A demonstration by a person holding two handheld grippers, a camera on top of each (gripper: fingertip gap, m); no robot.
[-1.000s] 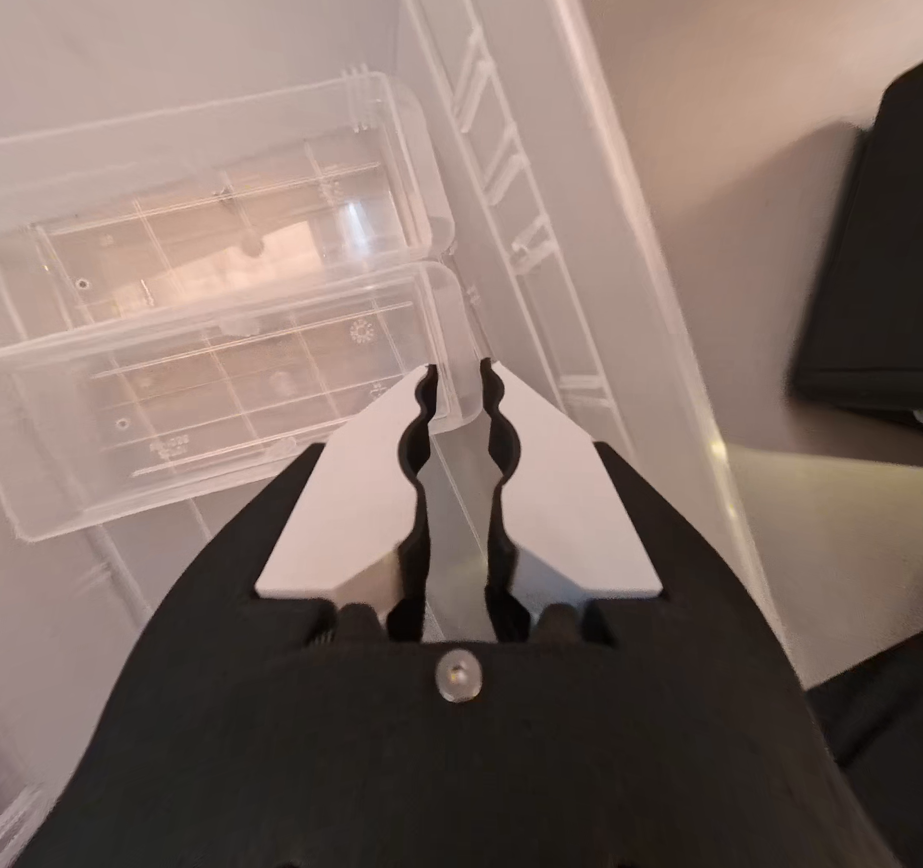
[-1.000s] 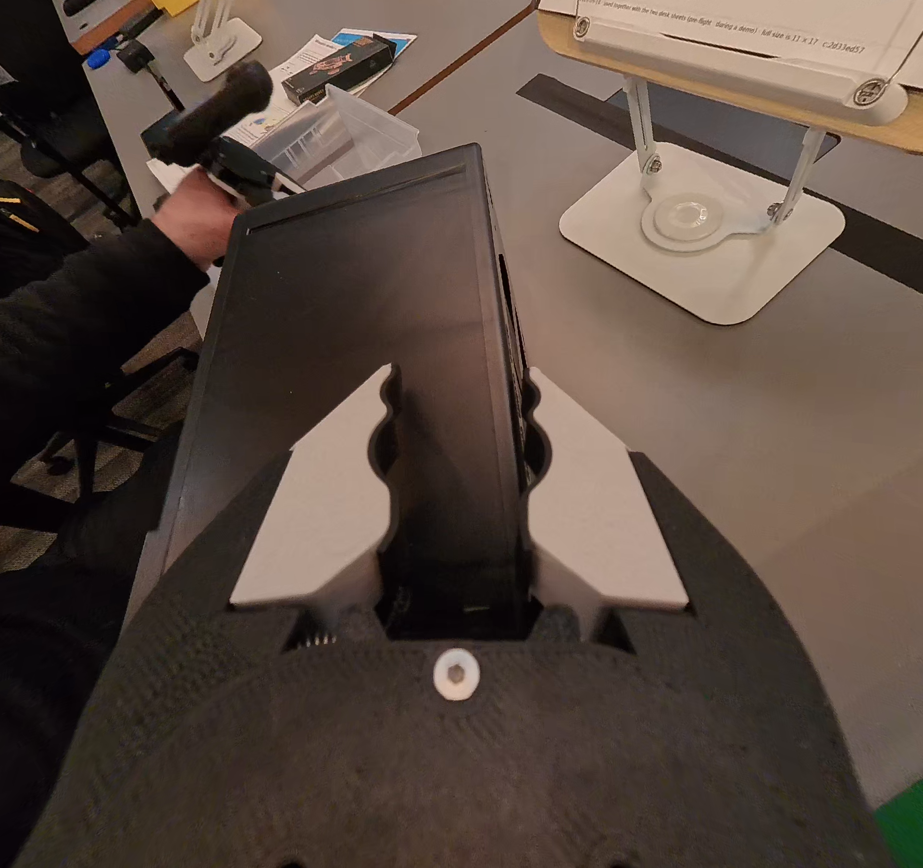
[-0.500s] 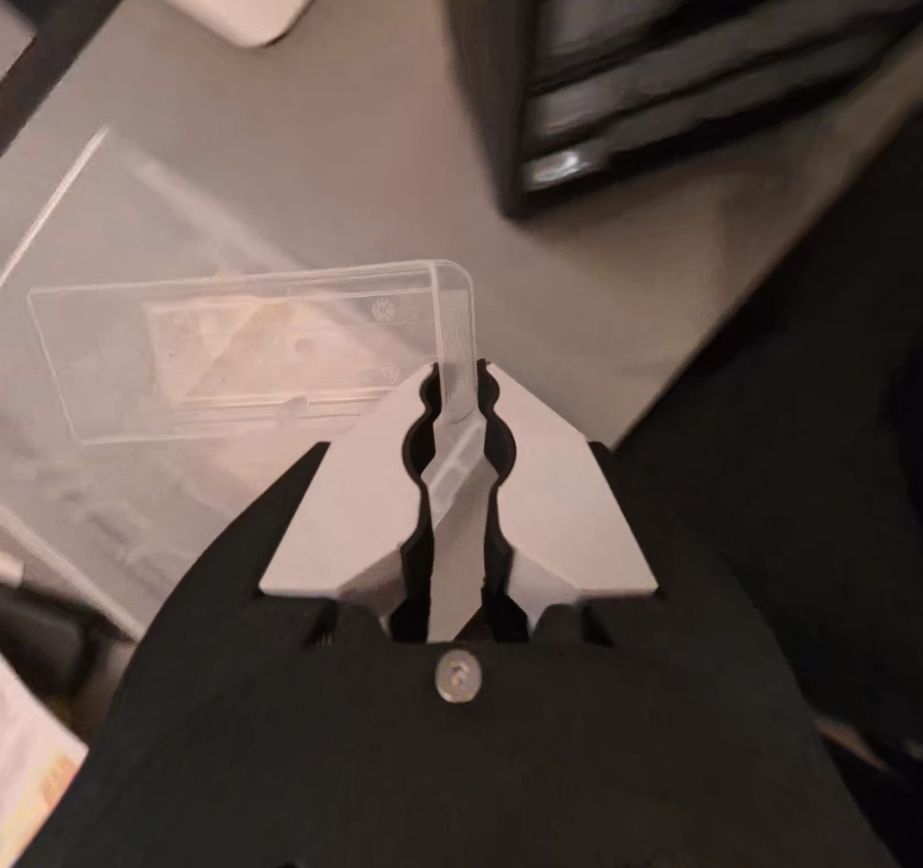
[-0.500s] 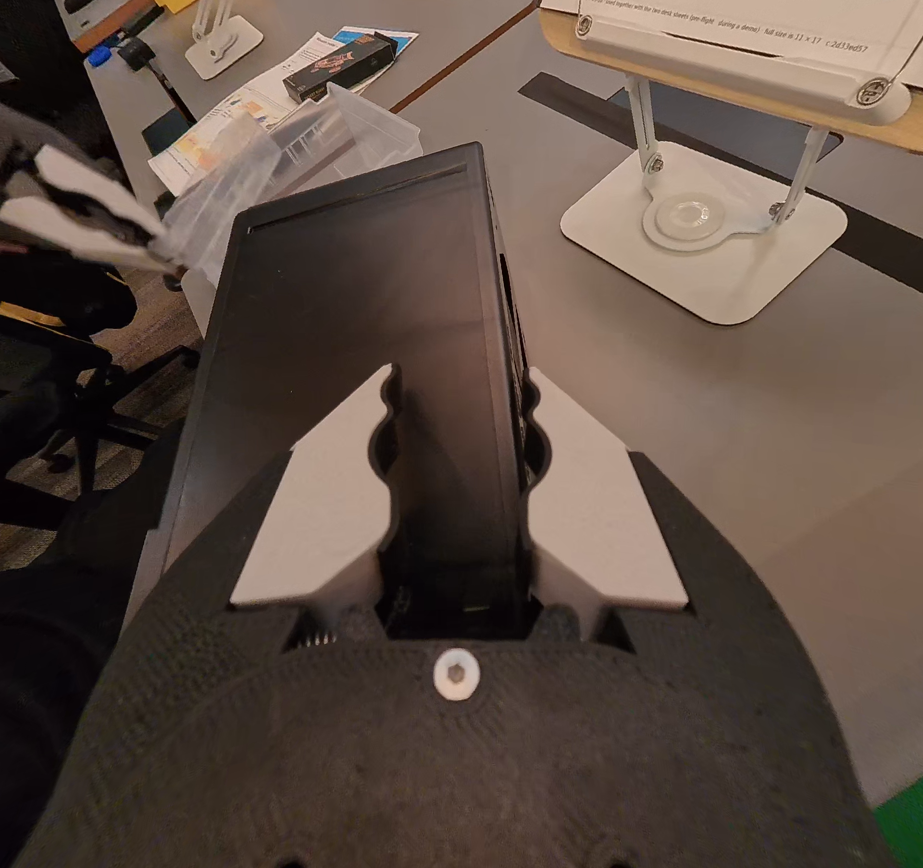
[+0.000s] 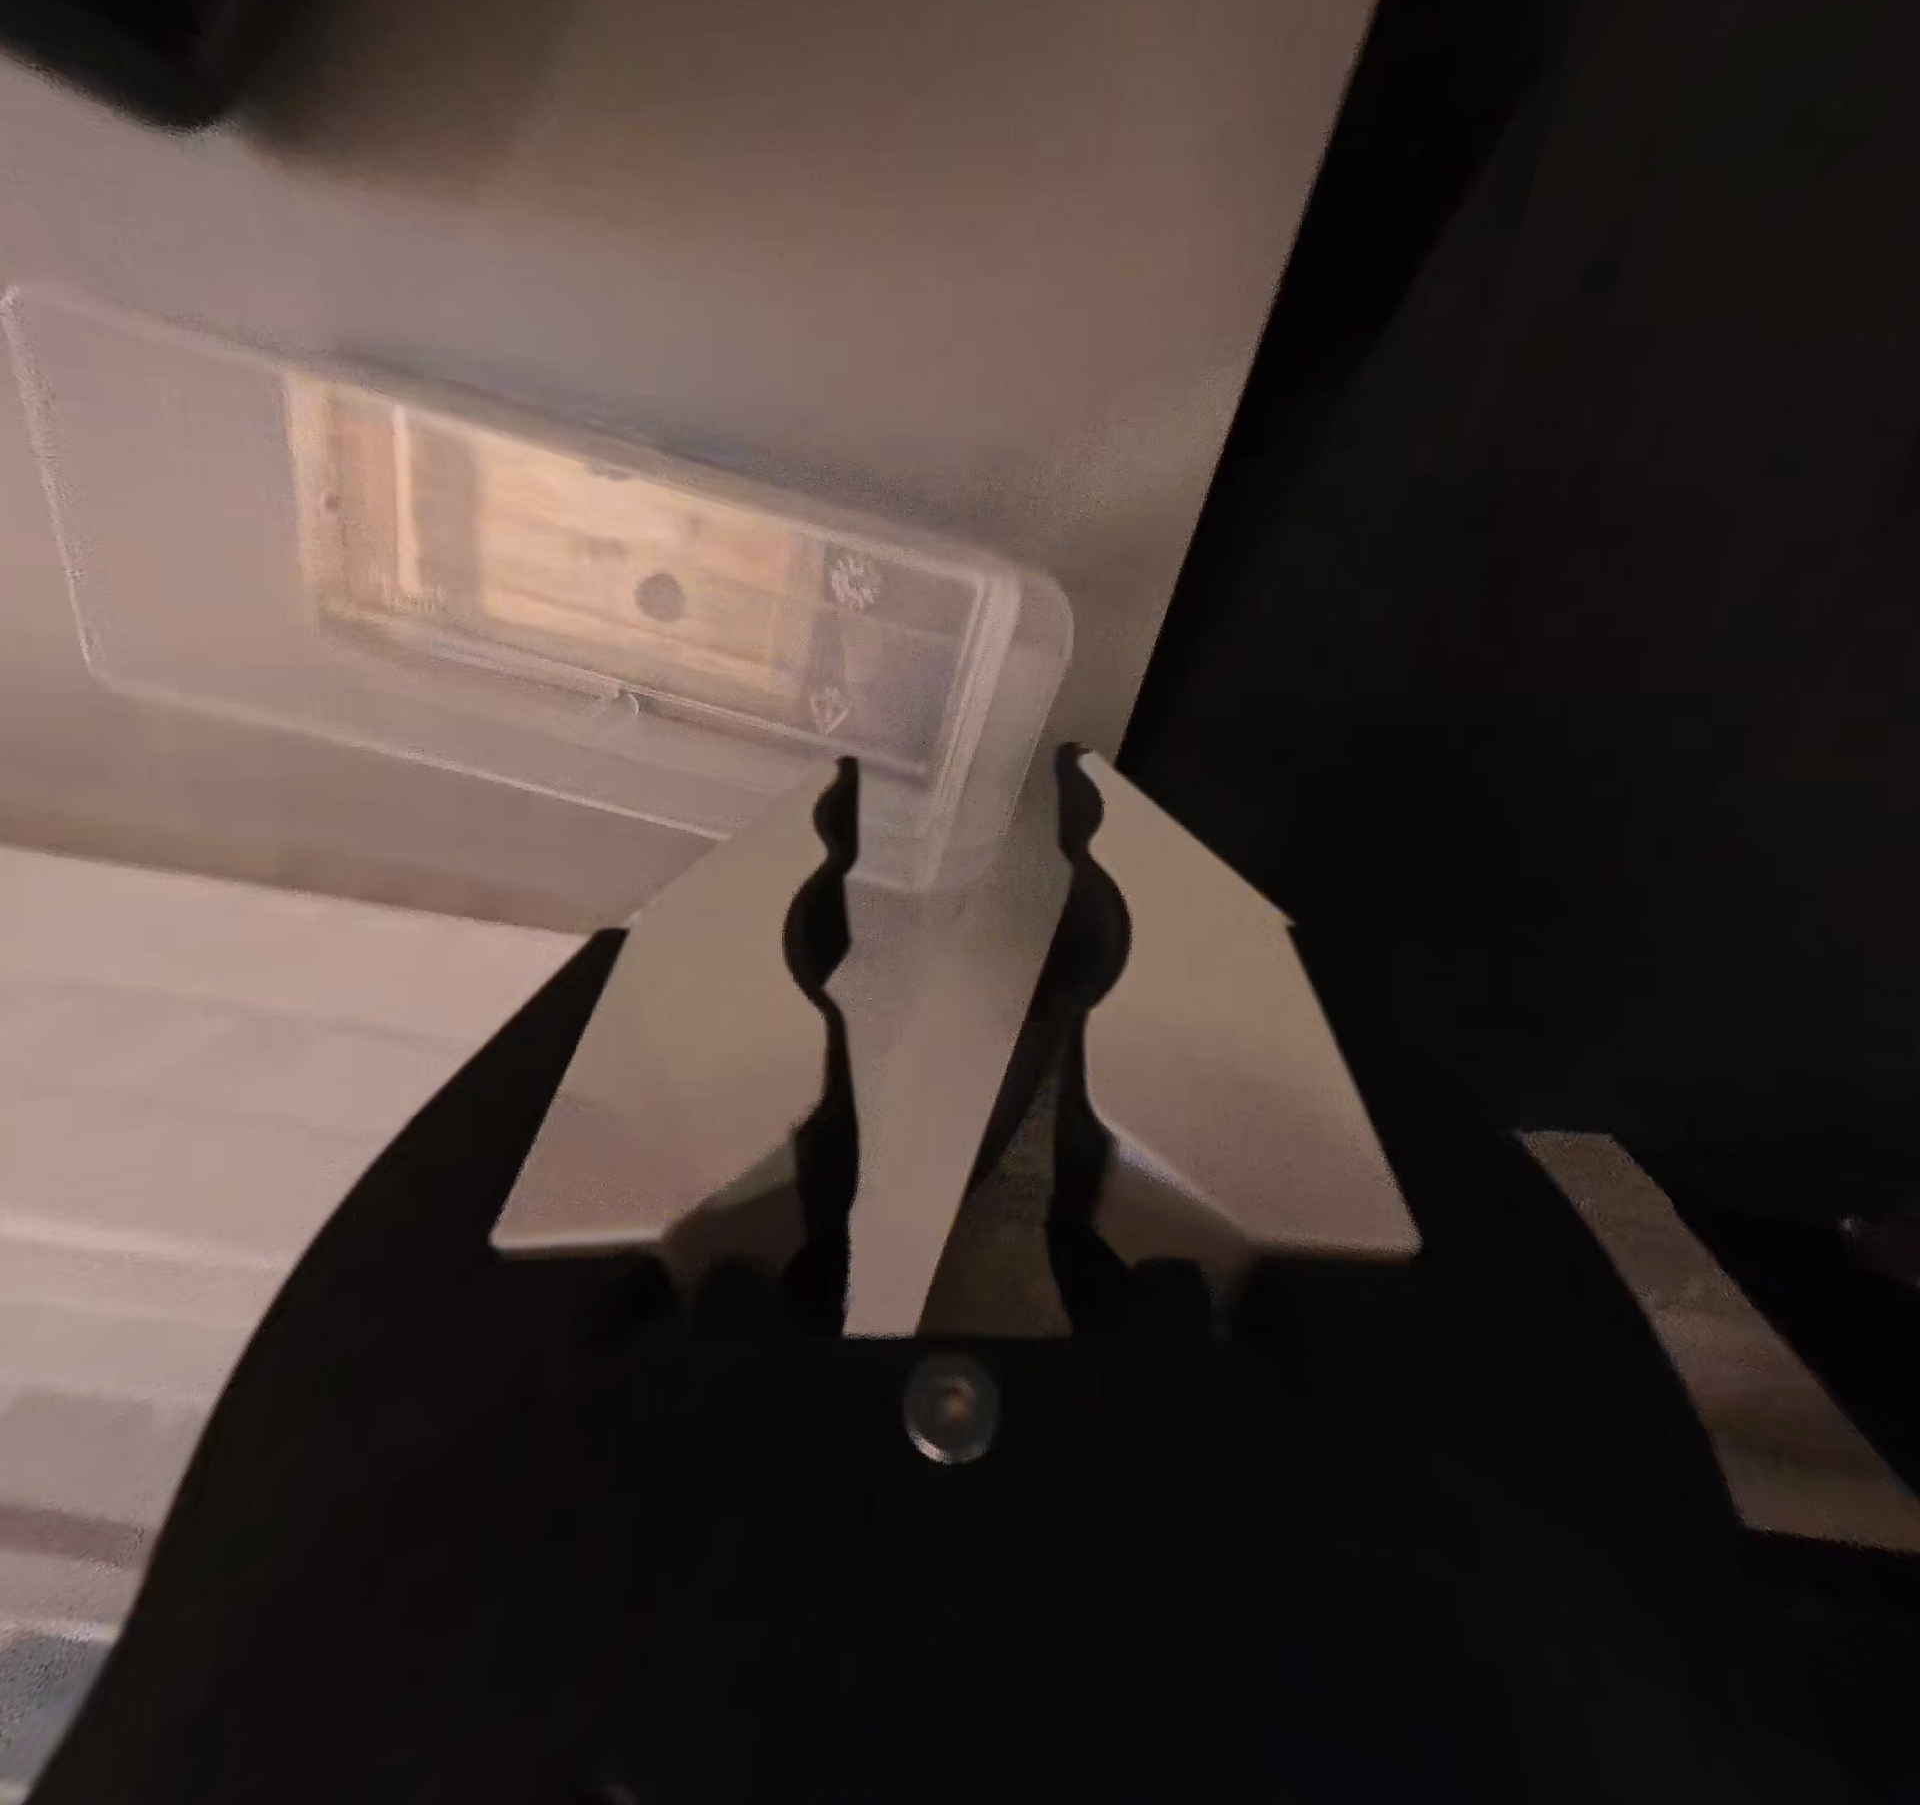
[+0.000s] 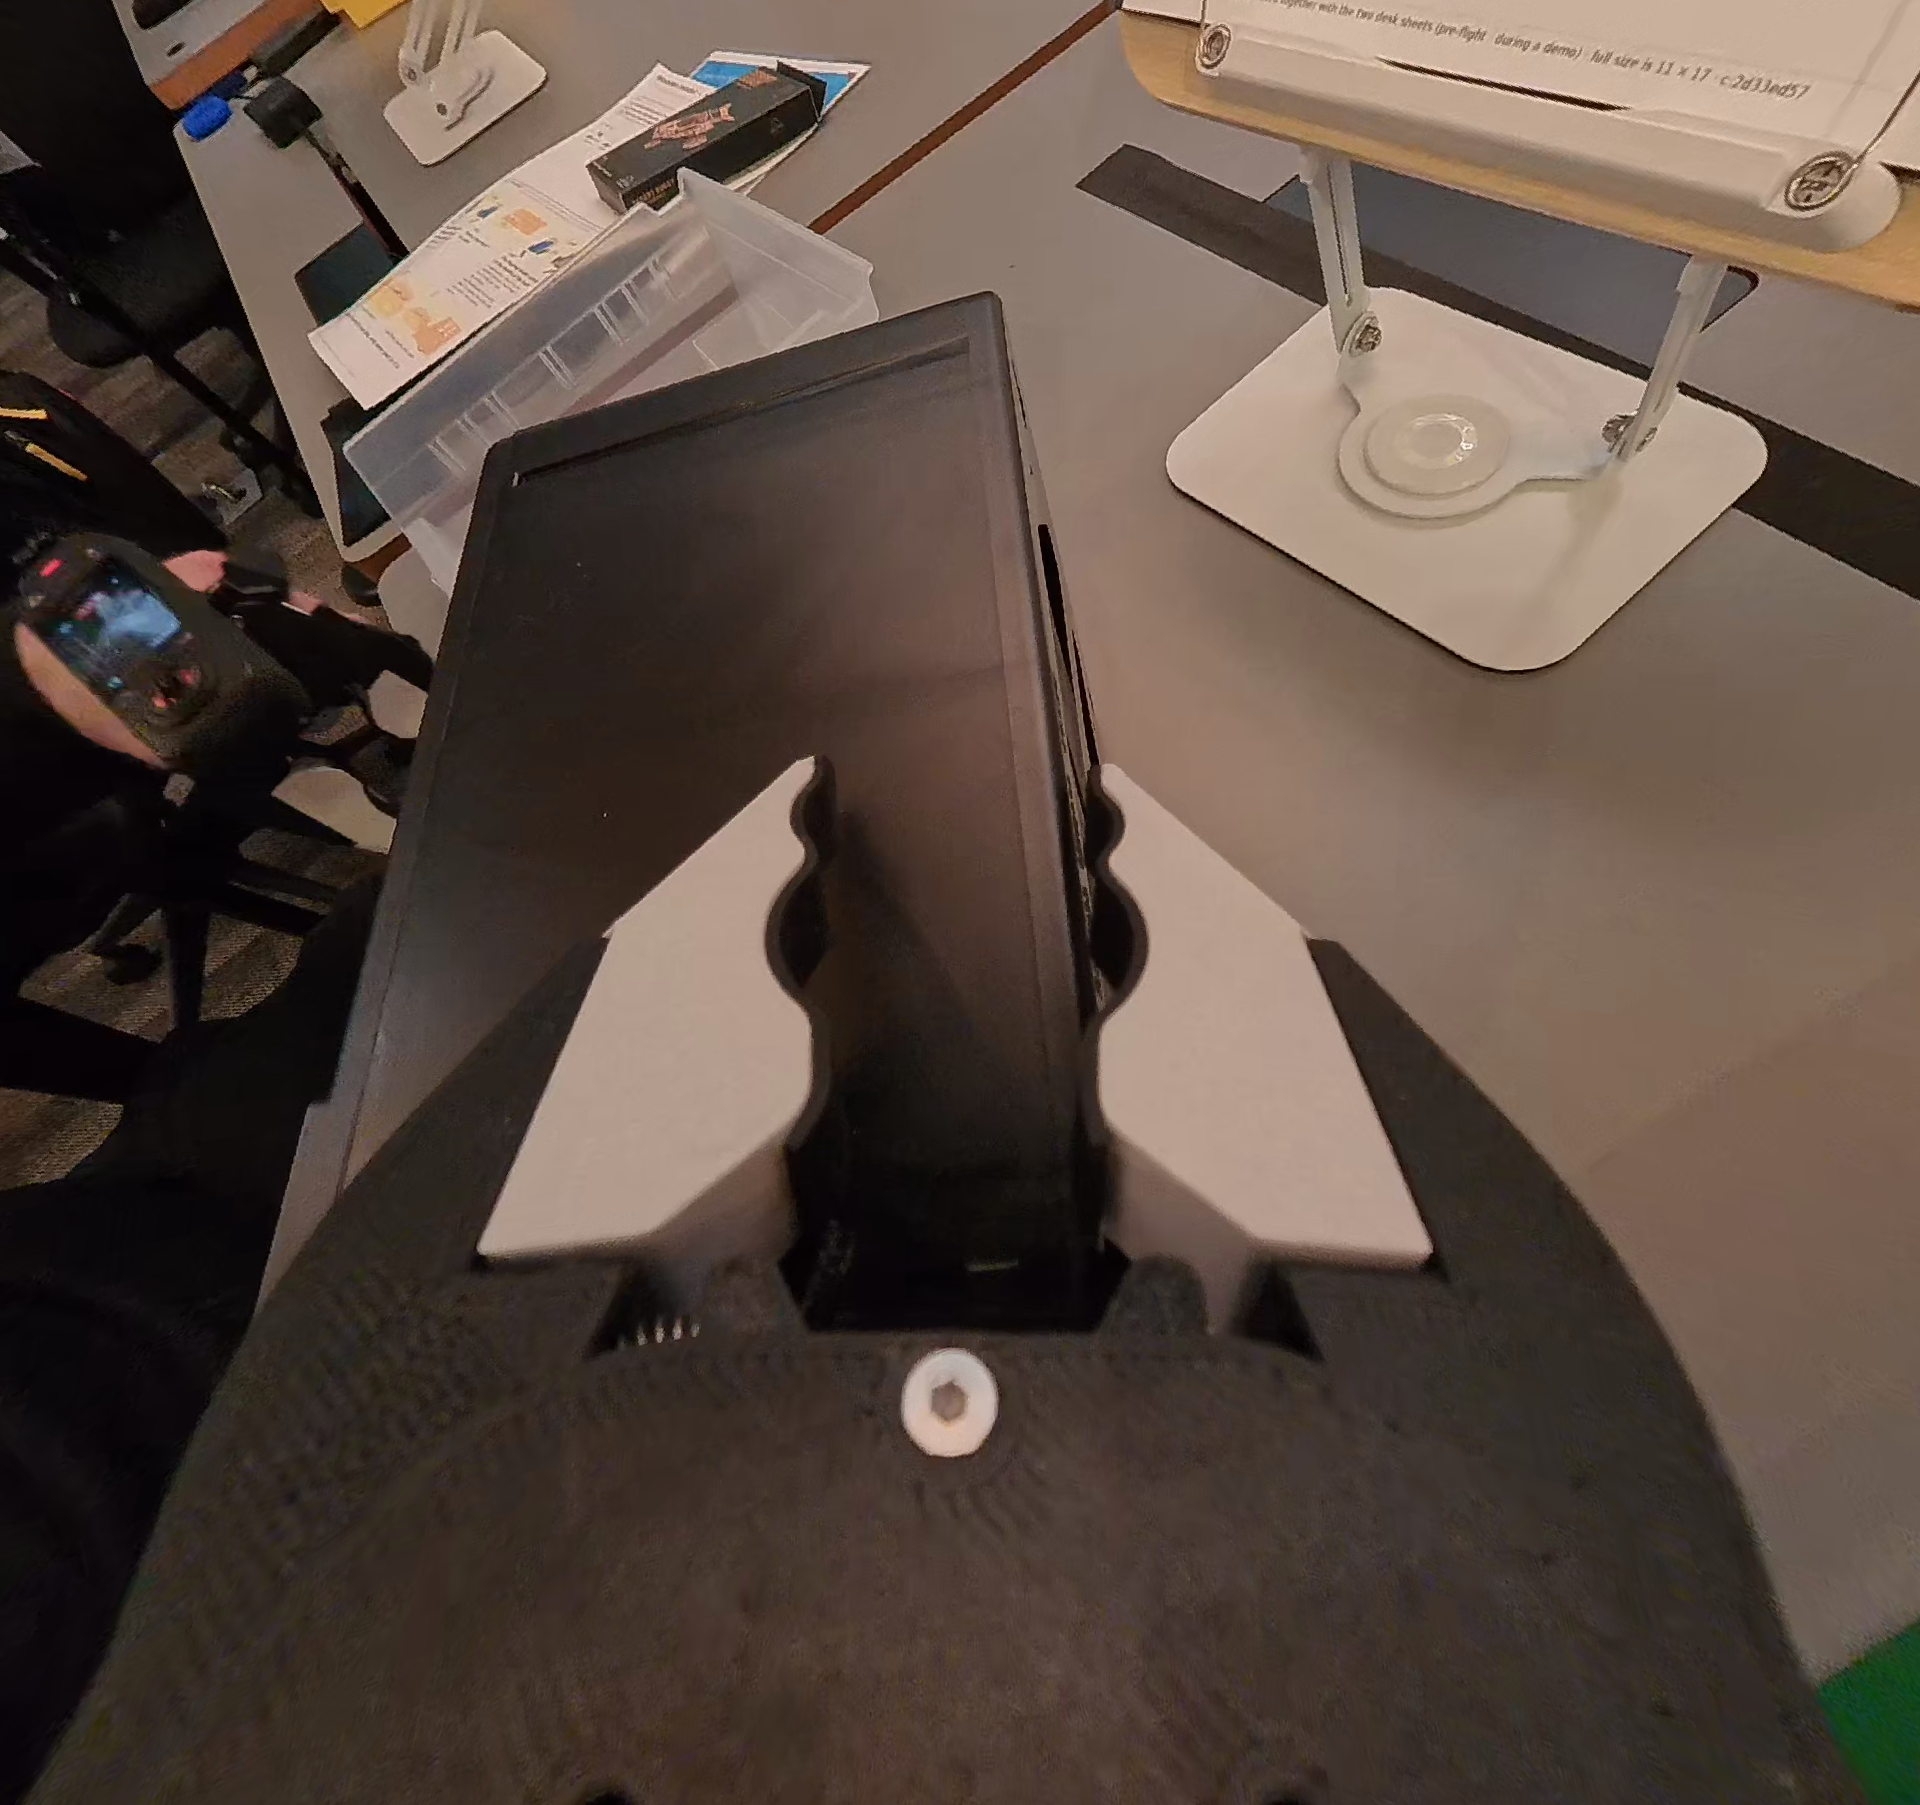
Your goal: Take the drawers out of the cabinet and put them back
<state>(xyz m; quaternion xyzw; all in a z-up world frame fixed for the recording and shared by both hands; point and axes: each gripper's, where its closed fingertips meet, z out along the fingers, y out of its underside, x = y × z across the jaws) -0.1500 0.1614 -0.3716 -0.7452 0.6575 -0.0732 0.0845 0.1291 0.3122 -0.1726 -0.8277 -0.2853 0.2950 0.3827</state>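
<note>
In the left wrist view a clear plastic drawer (image 5: 582,571) lies on the grey table (image 5: 727,197) close to its edge. My left gripper (image 5: 956,763) is open. The drawer's near end sits between the fingertips, with a gap on the right side. In the right wrist view the black cabinet (image 6: 727,664) stands on the table. My right gripper (image 6: 961,768) straddles its top right edge with the jaws wide apart, the left finger (image 6: 707,1007) over the top panel. The cabinet's front is hidden.
A clear bin (image 6: 623,321) holding drawers stands behind the cabinet. A white stand (image 6: 1475,508) with a sheet is at the right. Papers and a black box (image 6: 717,134) lie farther back. The left hand's camera (image 6: 114,643) shows at the left. The table edge (image 5: 1236,467) runs beside the drawer.
My left gripper carried the drawer from the clear bin to the table by the cabinet, then opened its jaws wider around it. My right gripper has not moved.
</note>
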